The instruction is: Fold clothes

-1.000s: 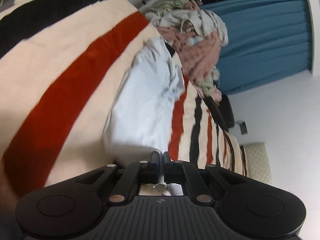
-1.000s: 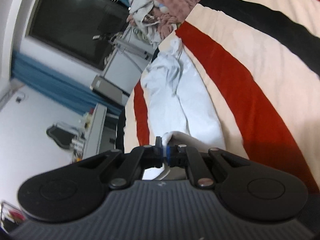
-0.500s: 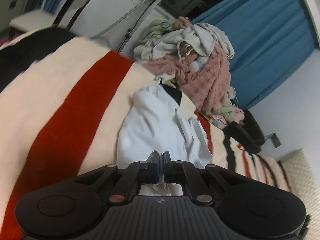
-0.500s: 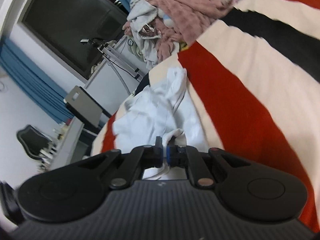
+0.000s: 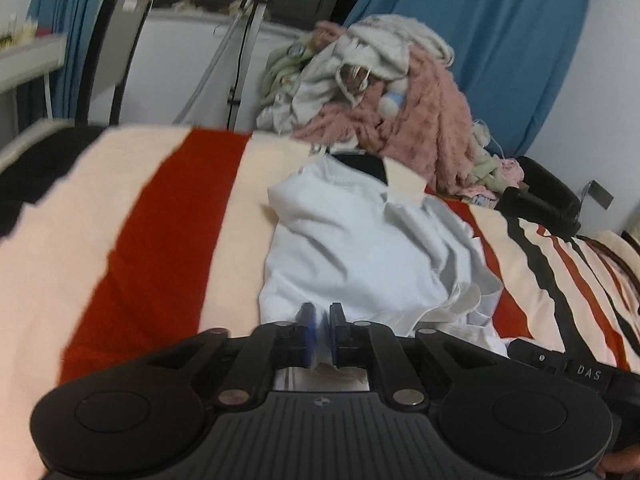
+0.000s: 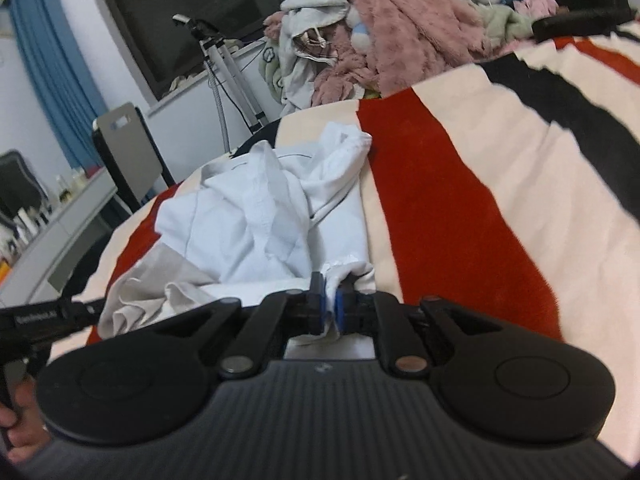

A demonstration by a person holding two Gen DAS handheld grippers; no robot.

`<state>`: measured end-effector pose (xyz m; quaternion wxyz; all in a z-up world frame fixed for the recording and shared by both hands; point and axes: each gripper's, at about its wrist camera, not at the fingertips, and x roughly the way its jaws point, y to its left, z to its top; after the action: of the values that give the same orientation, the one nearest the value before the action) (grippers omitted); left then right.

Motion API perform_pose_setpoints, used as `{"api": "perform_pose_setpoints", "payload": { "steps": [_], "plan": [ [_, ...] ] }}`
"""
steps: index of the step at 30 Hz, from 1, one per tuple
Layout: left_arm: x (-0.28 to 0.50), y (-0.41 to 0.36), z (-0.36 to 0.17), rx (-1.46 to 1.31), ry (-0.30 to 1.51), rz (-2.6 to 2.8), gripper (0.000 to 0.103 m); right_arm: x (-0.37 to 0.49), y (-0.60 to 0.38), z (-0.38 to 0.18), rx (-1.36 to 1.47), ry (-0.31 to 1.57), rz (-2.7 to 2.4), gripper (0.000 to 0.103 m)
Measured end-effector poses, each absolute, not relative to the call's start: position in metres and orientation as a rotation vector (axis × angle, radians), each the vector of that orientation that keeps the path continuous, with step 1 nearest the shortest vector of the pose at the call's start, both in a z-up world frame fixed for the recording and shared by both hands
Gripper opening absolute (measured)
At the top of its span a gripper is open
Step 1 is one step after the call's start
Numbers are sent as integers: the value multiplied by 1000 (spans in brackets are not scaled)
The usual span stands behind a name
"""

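A pale white shirt point(image 5: 360, 248) lies crumpled on the striped blanket point(image 5: 168, 240), its collar end toward the far clothes pile. My left gripper point(image 5: 320, 316) is shut on the shirt's near hem, a bit of cloth showing between its pads. My right gripper point(image 6: 329, 300) is shut on another part of the shirt's point(image 6: 256, 220) near edge, with fabric bunched between the blue pads. The other gripper shows at the left edge of the right wrist view point(image 6: 36, 320) and at the right edge of the left wrist view point(image 5: 572, 368).
A heap of unfolded clothes point(image 5: 400, 92), pink, white and pale green, sits at the far end of the bed point(image 6: 384, 36). Beyond are a tripod point(image 6: 224, 64), a chair point(image 6: 124, 148), a desk with bottles point(image 6: 40, 216) and blue curtains point(image 5: 480, 40).
Both grippers, still clamped on the shirt's near edge, have swung level and pushed toward the pile. The shirt has gone from stretched long to bunched and shorter.
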<state>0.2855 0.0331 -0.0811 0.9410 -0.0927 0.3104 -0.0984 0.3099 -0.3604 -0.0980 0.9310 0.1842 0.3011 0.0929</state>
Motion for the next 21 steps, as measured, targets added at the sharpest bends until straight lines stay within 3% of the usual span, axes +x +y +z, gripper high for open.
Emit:
{"api": "perform_pose_setpoints", "payload": {
  "steps": [1, 2, 3, 4, 8, 14, 21],
  "plan": [
    [272, 33, -73, -162, 607, -211, 41, 303, -359, -91, 366, 612, 202, 35],
    [262, 32, -66, -142, 587, -221, 57, 295, -359, -84, 361, 601, 219, 62],
    [252, 31, -61, -126, 575, -226, 64, 285, -358, -77, 356, 582, 227, 81],
    [240, 29, -55, -107, 563, -225, 74, 274, -358, -70, 349, 559, 231, 84],
    [193, 31, -34, -88, 518, -222, 86, 229, -352, -44, 243, 501, 206, 84],
    [126, 35, -7, -96, 467, -202, 93, 158, -359, -24, 206, 428, 191, 84],
    [50, 32, 1, -85, 426, -224, 93, 90, -356, -20, 172, 367, 185, 84]
  ]
}}
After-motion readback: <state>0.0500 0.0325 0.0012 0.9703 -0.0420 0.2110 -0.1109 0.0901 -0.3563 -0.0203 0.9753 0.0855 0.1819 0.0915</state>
